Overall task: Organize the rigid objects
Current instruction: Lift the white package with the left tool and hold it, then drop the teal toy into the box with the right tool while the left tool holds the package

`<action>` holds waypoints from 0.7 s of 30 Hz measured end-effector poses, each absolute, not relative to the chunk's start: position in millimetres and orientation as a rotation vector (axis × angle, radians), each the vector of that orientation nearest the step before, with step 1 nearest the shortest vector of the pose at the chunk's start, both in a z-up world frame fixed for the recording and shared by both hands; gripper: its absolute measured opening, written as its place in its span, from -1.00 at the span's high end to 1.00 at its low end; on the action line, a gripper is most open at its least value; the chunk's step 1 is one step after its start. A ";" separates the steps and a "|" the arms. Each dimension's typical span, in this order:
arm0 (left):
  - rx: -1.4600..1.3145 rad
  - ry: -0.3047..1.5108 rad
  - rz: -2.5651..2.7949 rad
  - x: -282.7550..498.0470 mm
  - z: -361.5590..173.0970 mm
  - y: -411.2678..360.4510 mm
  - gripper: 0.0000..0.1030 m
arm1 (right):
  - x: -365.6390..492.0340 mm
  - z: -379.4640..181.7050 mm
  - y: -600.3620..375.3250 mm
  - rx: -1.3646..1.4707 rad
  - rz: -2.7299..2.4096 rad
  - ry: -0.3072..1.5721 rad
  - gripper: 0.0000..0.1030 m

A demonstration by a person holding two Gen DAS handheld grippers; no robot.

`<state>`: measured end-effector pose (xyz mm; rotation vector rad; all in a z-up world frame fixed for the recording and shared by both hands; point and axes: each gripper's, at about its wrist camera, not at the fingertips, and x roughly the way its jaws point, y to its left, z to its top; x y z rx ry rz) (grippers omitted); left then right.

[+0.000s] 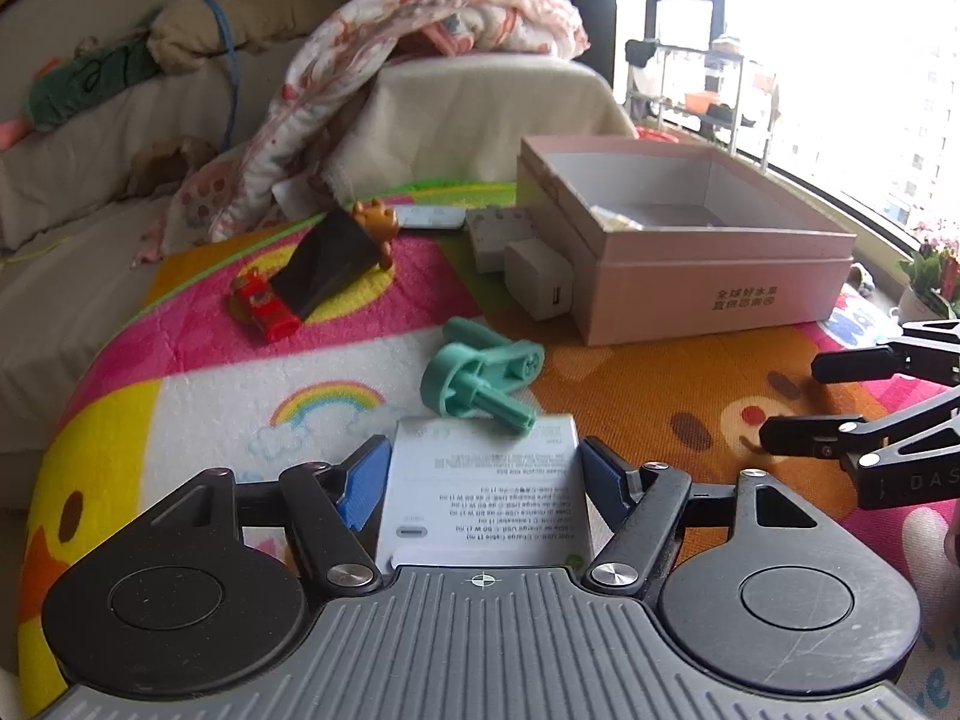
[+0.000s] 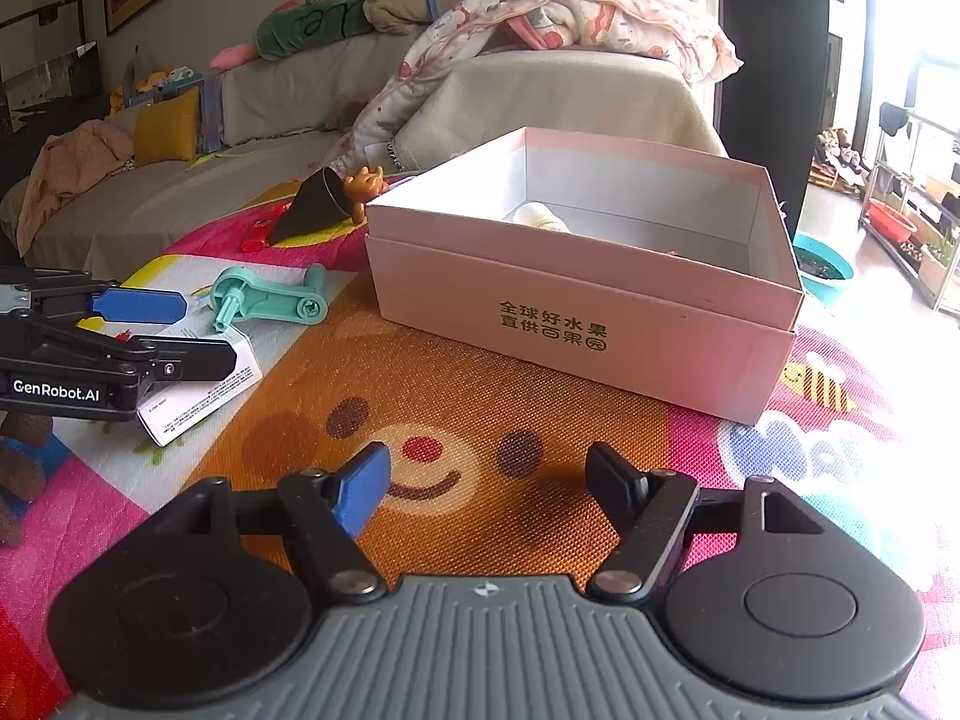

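The left tongs (image 1: 483,474) are standing wide over a white carton (image 1: 486,498) that is lying flat on the play mat (image 1: 630,384). The carton is sitting between the two blue pads (image 1: 363,483), with a sliver of mat showing on either side, so nothing is being gripped. From the right wrist view the same tongs (image 2: 171,330) are straddling the carton (image 2: 198,387) at the left edge of the mat.

The right tongs (image 2: 489,483) are hanging wide and empty above the bear face printed on the orange part of the mat (image 2: 456,396), well apart from every object.

Just past the carton, a green crank (image 1: 480,375) is lying across its far edge, its stub overlapping the corner and standing in the way of anything sliding forward. Farther left, a red toy (image 1: 264,306) is resting against a dark cone (image 1: 324,267), and a brown figure (image 1: 378,225) is leaning on the cone's top end.

To the right, an open pink box (image 1: 708,282) is sitting on the mat; a pale bottle (image 2: 540,219) is lying inside it. A white charger (image 1: 540,285) is standing just beside the box's near left corner, with a small patterned box (image 1: 495,234) and a phone (image 1: 432,217) behind it.

Beyond the mat, a sofa (image 1: 480,102) draped with a blanket (image 1: 372,72) is closing off the far side.
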<state>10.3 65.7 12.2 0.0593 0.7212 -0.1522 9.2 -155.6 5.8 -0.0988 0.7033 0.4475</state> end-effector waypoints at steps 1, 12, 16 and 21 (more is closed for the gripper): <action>0.049 0.742 -0.155 12.8 7.9 66.9 -0.47 | 9.0 5.9 -155.3 -0.100 0.448 0.704 -0.42; -0.037 0.687 -0.213 -14.9 10.5 87.7 -0.45 | 12.7 9.6 -139.6 -0.123 0.477 0.719 -0.46; -0.073 0.670 -0.193 -38.1 14.0 109.9 -0.45 | 18.1 19.2 -111.7 -0.123 0.572 0.703 -0.46; -0.088 0.706 -0.132 -50.9 9.0 127.8 -0.46 | 29.3 24.5 -61.5 -0.175 0.684 0.664 -0.46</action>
